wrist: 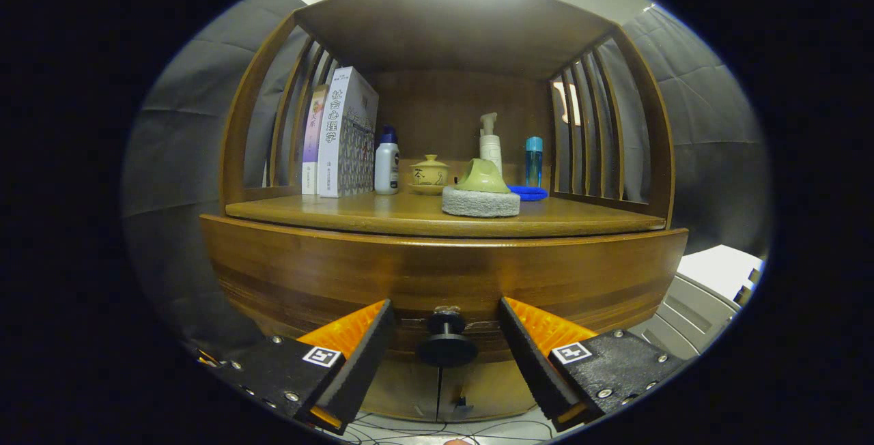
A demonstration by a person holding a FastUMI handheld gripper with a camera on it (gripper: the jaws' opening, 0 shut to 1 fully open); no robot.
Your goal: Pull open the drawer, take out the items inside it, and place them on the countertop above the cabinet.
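Gripper view: your gripper (445,336) is spread wide, fingers either side of the small black round drawer knob (446,345), not touching. The curved brown wooden drawer front (444,274) looks closed. Opening step; next, close on the knob and pull.

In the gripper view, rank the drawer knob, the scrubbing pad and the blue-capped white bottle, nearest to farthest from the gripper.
1. Drawer knob: between the open gripper fingers.
2. Scrubbing pad: near the countertop's front edge.
3. Blue-capped white bottle: further back, beside the books.
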